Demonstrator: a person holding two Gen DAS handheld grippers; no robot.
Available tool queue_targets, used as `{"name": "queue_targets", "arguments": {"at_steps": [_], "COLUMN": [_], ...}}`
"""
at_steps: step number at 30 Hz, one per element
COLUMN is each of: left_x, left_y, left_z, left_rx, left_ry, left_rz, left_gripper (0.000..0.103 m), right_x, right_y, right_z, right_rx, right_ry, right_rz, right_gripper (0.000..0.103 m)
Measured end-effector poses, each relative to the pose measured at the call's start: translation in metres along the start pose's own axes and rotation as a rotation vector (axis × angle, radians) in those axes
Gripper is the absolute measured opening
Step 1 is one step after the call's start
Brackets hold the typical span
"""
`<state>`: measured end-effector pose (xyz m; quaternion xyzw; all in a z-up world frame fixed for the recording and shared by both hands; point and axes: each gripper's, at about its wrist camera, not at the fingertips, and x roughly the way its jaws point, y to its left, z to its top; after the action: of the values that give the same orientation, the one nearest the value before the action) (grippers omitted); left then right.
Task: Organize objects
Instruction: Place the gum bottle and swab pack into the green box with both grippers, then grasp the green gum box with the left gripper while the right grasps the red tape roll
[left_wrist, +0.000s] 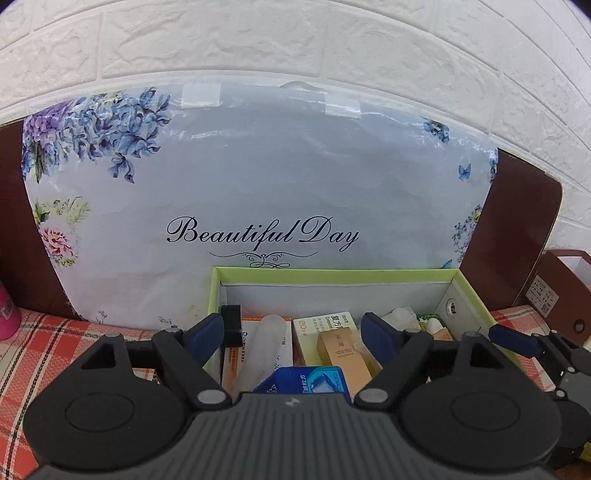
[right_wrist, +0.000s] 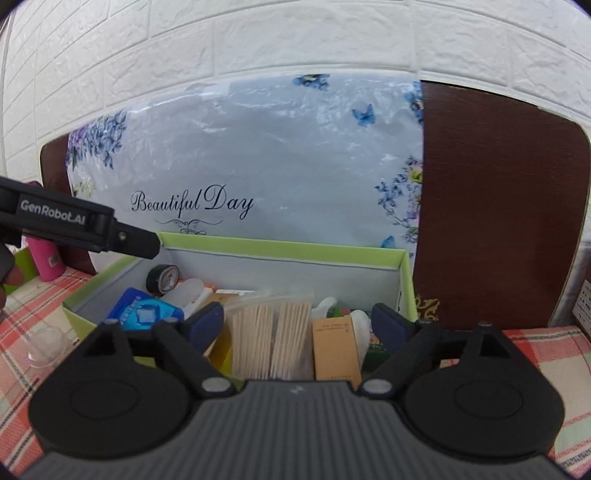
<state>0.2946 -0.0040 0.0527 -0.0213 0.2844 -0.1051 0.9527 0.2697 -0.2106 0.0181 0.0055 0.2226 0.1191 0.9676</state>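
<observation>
A green-rimmed cardboard box (left_wrist: 332, 273) stands against a floral "Beautiful Day" board and holds several items: a blue packet (left_wrist: 310, 380), a tan carton (left_wrist: 343, 354), a white medicine box (left_wrist: 325, 325) and a black tape roll (left_wrist: 231, 326). My left gripper (left_wrist: 293, 332) is open and empty over the box's near edge. In the right wrist view the same box (right_wrist: 280, 245) shows a bag of cotton swabs (right_wrist: 271, 339), the tan carton (right_wrist: 334, 350), the blue packet (right_wrist: 144, 314) and the tape roll (right_wrist: 162, 278). My right gripper (right_wrist: 297, 325) is open and empty above the swabs.
A plaid red cloth (left_wrist: 48, 343) covers the table. A pink bottle (right_wrist: 46, 258) and a clear glass (right_wrist: 46, 347) stand left of the box. The left gripper's body (right_wrist: 74, 225) reaches in from the left. A brown box (left_wrist: 565, 291) sits at the right. A white brick wall is behind.
</observation>
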Motion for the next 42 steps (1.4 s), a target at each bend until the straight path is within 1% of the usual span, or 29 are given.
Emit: {"name": "queue_targets", "arguments": {"at_steps": [2, 6, 10, 14, 17, 19, 21, 23, 25, 27, 32, 37, 39, 42], "left_x": [-0.012, -0.044, -0.077, -0.108, -0.124, -0.132, -0.132, -0.129, -0.126, -0.124, -0.121, -0.118, -0.114, -0.109], "left_y": [-0.006, -0.021, -0.032, -0.037, -0.040, -0.040, -0.041, -0.040, -0.039, -0.039, -0.033, -0.025, -0.020, -0.014], "left_z": [0.001, 0.001, -0.005, -0.028, -0.052, -0.070, -0.088, -0.103, -0.116, -0.126, -0.142, -0.156, -0.159, -0.164], "left_rx": [0.010, 0.042, 0.052, 0.040, 0.011, -0.015, -0.046, -0.084, -0.109, -0.115, -0.137, -0.149, -0.159, -0.176], "left_ry": [-0.017, -0.058, -0.038, -0.060, -0.051, -0.034, 0.007, 0.058, 0.092, 0.115, 0.140, 0.154, 0.159, 0.158], "left_rz": [-0.008, -0.031, -0.053, -0.058, -0.061, -0.079, -0.103, -0.125, -0.135, -0.124, -0.093, -0.060, -0.040, -0.009], "left_gripper": [0.084, 0.085, 0.085, 0.085, 0.085, 0.085, 0.085, 0.085, 0.085, 0.085, 0.085, 0.085, 0.085, 0.085], "right_x": [-0.012, -0.043, -0.082, -0.122, -0.146, -0.158, -0.166, -0.171, -0.175, -0.176, -0.174, -0.163, -0.156, -0.144], "right_y": [-0.002, -0.005, -0.004, -0.005, -0.008, -0.009, -0.010, -0.012, -0.013, -0.014, -0.011, 0.004, 0.012, 0.024], "right_z": [0.001, 0.007, 0.007, -0.004, -0.020, -0.033, -0.046, -0.059, -0.073, -0.084, -0.108, -0.125, -0.127, -0.128], "right_rx": [0.015, 0.044, 0.067, 0.092, 0.131, 0.152, 0.173, 0.202, 0.228, 0.246, 0.270, 0.216, 0.182, 0.120], "right_ry": [-0.014, -0.050, -0.093, -0.127, -0.108, -0.090, -0.071, -0.048, -0.020, 0.006, 0.069, 0.135, 0.165, 0.184], "right_rz": [0.002, 0.011, 0.026, 0.031, 0.036, 0.028, 0.028, 0.028, 0.029, 0.023, 0.022, 0.019, 0.008, -0.003], "right_gripper": [0.096, 0.099, 0.102, 0.103, 0.103, 0.103, 0.103, 0.103, 0.103, 0.103, 0.103, 0.103, 0.102, 0.101]}}
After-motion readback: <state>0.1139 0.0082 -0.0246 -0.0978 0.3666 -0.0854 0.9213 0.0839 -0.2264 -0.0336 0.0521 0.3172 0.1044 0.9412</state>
